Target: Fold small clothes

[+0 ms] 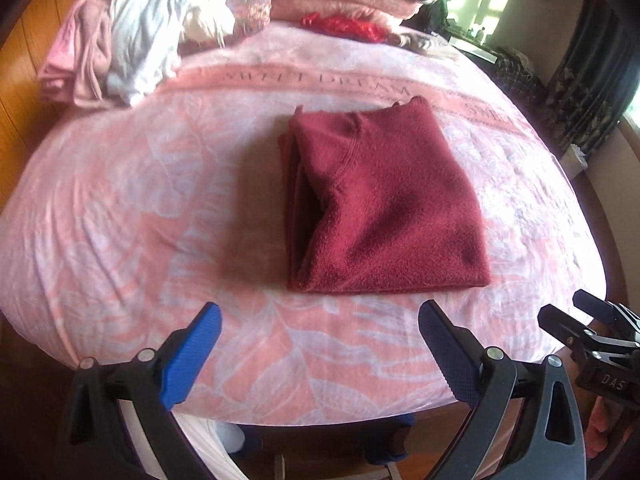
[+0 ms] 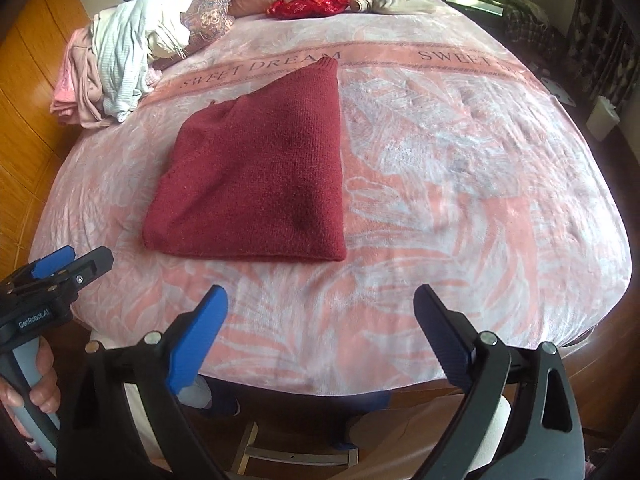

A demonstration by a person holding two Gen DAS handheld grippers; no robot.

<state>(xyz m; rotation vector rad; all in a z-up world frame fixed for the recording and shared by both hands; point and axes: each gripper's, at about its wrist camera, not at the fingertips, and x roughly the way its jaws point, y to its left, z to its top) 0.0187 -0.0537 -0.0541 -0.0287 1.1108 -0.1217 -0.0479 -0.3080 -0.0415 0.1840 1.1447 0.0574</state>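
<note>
Pink bedspread (image 2: 440,184), folded maroon sweater (image 2: 256,184), wood floor (image 2: 28,128).

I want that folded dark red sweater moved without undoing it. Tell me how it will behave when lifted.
The dark red sweater is thick fuzzy knit, so probably floppy and sagging when lifted. Its layers gape open on one side, so they may unfold. The fuzzy surface likely grips rather than slips.

Both grippers: black frames, silver pivot screws, blue textured finger pads. Left gripper (image 1: 320,354) shows white "GenRobot.AI" lettering and a grey-blue handle; right gripper (image 2: 320,338) housing reads "DAS". Person wears white trousers (image 1: 224,434).
</note>
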